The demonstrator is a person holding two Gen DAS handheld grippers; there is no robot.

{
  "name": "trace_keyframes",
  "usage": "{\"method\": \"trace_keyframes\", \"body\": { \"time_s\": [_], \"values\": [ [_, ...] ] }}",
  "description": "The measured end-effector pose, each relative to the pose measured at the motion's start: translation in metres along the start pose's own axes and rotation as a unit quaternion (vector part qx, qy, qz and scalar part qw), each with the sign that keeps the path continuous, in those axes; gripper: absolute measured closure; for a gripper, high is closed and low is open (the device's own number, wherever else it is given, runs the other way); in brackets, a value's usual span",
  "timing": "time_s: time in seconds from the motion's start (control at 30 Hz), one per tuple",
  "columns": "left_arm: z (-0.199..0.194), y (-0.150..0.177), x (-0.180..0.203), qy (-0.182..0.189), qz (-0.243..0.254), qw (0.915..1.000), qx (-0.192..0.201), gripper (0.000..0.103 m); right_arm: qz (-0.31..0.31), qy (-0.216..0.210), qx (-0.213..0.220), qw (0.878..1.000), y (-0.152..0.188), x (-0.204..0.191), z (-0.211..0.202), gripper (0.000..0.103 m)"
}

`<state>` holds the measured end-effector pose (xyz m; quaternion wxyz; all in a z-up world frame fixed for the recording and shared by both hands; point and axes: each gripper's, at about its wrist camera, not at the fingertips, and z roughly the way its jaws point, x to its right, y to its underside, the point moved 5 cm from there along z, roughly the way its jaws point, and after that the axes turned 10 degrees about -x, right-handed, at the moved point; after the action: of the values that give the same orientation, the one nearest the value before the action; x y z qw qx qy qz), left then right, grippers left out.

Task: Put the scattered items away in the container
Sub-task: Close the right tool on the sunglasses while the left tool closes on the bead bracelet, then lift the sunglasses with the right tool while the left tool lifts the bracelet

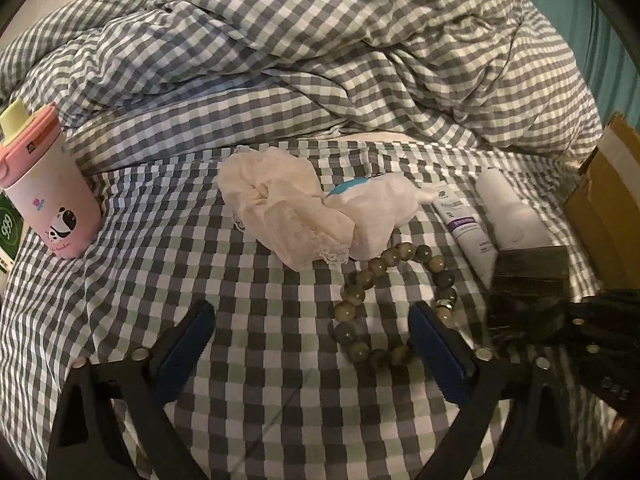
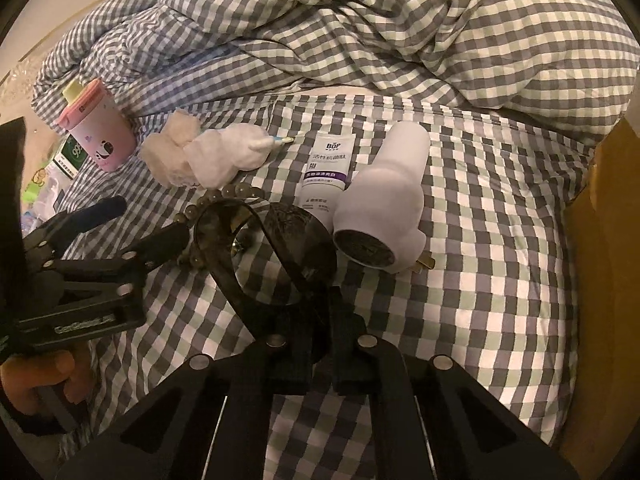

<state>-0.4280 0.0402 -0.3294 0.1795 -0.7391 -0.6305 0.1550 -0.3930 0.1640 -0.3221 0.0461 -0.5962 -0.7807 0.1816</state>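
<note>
A cardboard box stands at the checked bed's right edge, its inside hidden. Open sheet lies nearer. The left gripper hangs spread wide over the bead bracelet; the right gripper is clamped on dark sunglasses, beside the white hair dryer.

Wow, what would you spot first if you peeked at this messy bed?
Probably the pink panda cup standing upright at the left of the checked bedsheet, and the crumpled white tissues in the middle. Next comes the ring of greenish beads lying just ahead of the open left tongs. To its right, dark sunglasses look pinched in the shut right tongs.
</note>
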Motion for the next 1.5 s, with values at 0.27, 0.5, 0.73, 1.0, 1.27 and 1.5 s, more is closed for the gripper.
{"method": "trace_keyframes", "body": {
  "time_s": [0.27,0.5,0.73,1.0,1.27,1.5],
  "values": [
    [0.011,-0.003,0.007,0.018,0.004,0.9998,-0.005,0.073,0.006,-0.003,0.009,1.0,0.005,0.007,-0.012,0.098],
    [0.007,0.0,0.02,0.033,0.02,0.9992,-0.001,0.088,0.012,-0.005,0.019,1.0,0.009,0.011,-0.023,0.098],
    [-0.014,0.003,0.013,0.039,-0.005,0.9991,0.015,0.091,0.013,-0.009,0.031,0.999,0.013,0.012,-0.036,0.098],
    [-0.057,0.003,0.014,0.037,-0.006,0.9982,0.046,0.091,0.011,-0.01,0.051,0.999,0.019,0.008,-0.06,0.098],
    [-0.103,0.011,0.019,0.034,-0.01,0.9969,0.071,0.091,0.005,-0.009,0.076,0.997,0.029,-0.002,-0.097,0.098],
    [-0.149,0.022,0.018,0.032,-0.016,0.9944,0.099,0.091,-0.001,-0.008,0.1,0.995,0.041,-0.014,-0.133,0.098]
  ]
}}
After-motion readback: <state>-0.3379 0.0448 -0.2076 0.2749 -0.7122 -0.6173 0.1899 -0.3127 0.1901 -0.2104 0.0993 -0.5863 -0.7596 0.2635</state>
